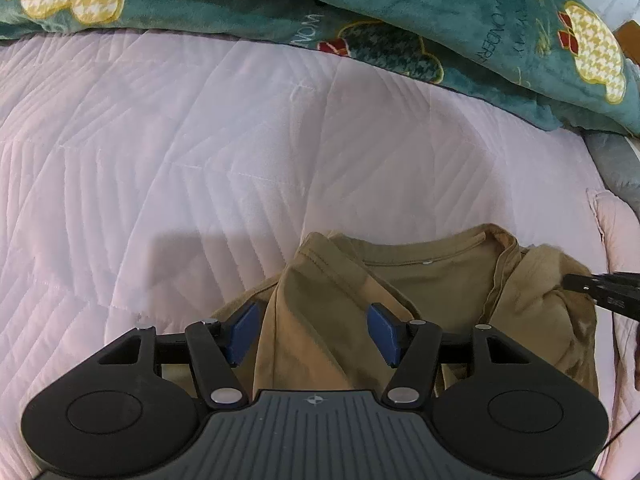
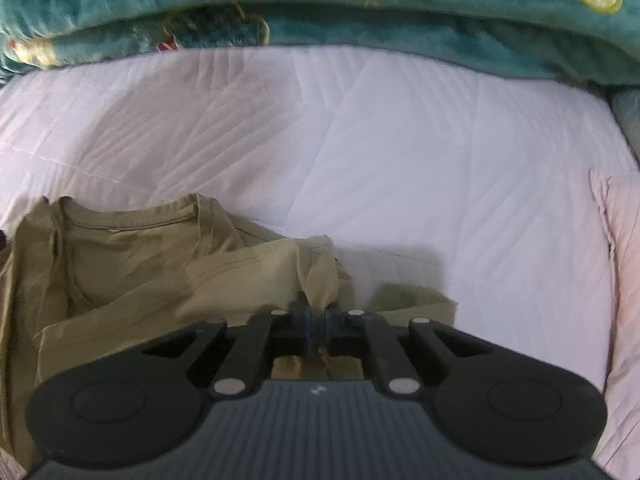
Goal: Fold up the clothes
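- bed [image 1: 200, 140] with pale quilted cover fills both views
- green blanket [image 1: 400, 8] with yellow shapes piled along the far edge
- tan shirt [image 1: 432, 280] lies crumpled on the bed, collar away from the cameras
- left tool [image 1: 312, 330] fingers spread apart, a shirt fold between them, not pinched
- right tool [image 2: 318, 326] clamped together on a bunched shirt fold

Setting: a home bedroom, probably. Evidence: bed with pale quilted bedspread [image 1: 200, 140] and green plush blanket [image 1: 280, 4] heaped at its far edge.
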Tool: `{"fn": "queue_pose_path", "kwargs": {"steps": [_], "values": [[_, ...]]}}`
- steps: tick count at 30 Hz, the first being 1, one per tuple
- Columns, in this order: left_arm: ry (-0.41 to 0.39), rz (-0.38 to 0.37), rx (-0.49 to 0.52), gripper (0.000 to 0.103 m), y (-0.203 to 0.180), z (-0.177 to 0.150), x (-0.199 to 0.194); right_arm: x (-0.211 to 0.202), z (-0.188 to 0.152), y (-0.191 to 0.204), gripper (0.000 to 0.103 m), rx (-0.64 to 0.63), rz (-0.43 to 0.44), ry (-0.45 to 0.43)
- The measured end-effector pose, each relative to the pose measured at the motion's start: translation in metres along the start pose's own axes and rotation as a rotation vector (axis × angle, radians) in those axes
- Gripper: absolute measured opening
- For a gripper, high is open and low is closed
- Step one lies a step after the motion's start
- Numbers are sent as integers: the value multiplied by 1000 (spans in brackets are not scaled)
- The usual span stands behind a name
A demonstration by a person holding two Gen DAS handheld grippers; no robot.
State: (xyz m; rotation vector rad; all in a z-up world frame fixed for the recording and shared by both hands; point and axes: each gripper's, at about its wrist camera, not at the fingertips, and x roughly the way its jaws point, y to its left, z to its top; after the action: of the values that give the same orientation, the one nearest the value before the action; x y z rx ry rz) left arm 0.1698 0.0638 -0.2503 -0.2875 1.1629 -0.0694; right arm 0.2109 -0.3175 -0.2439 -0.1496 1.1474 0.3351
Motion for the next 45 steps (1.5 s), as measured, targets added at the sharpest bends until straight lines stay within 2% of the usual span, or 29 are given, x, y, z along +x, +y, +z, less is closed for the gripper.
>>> {"fn": "queue_pose_path", "kwargs": {"steps": [6, 9, 11, 15, 17, 18, 20, 22, 24, 26, 28, 31, 34, 35, 38, 39, 40, 41, 43, 45], "values": [[-22, -5, 31, 61, -5, 3, -6, -68, -19, -12, 7, 42, 38, -145], [-9, -16, 58, 61, -8, 6, 4, -89, -32, -18, 7, 61, 54, -165], [6, 6, 103, 61, -12, 6, 15, -91, -39, -18, 8, 49, 54, -151], [23, 39, 146, 61, -15, 7, 29, -71, -39, -20, 12, 30, 13, -100], [22, 40, 143, 61, -14, 9, 30, -65, -39, -21, 21, 18, -23, -76], [22, 39, 141, 61, -13, 9, 31, -63, -38, -21, 28, 14, -44, -69], [23, 37, 137, 61, -12, 10, 32, -66, -35, -23, 36, 18, -104, -92], [24, 35, 133, 61, -11, 12, 33, -70, -27, -24, 37, 23, -164, -128], [25, 33, 130, 61, -10, 13, 35, -71, -17, -21, 39, 17, -188, -163], [25, 31, 126, 61, -8, 14, 36, -65, -10, -8, 43, -19, -121, -172], [26, 29, 123, 61, -7, 15, 38, -57, -2, 9, 43, -86, -108, -169], [54, 28, 129, 60, -8, 12, 46, -39, -1, 28, 47, -118, -55, -108], [60, 41, 151, 40, -12, 7, 52, -18, -4, 48, 48, -163, 6, -21], [58, 29, 143, 37, -12, 6, 50, -14, -7, 56, 48, -189, 24, -9], [64, 13, 136, 35, -10, 5, 48, -7, -8, 76, 48, -215, 80, 5], [65, 15, 139, 35, -9, 5, 48, -5, -7, 78, 48, -216, 62, -1], [65, 20, 138, 35, -9, 6, 48, -4, -5, 77, 48, -208, 8, -20], [66, 25, 134, 35, -8, 7, 48, -3, -1, 69, 48, -179, -60, -39], [64, 26, 104, 36, -4, 10, 49, 0, 6, 46, 49, -103, -133, -50], [65, 20, 83, 38, -2, 13, 51, 9, 12, 24, 50, -64, -178, -20]]}}
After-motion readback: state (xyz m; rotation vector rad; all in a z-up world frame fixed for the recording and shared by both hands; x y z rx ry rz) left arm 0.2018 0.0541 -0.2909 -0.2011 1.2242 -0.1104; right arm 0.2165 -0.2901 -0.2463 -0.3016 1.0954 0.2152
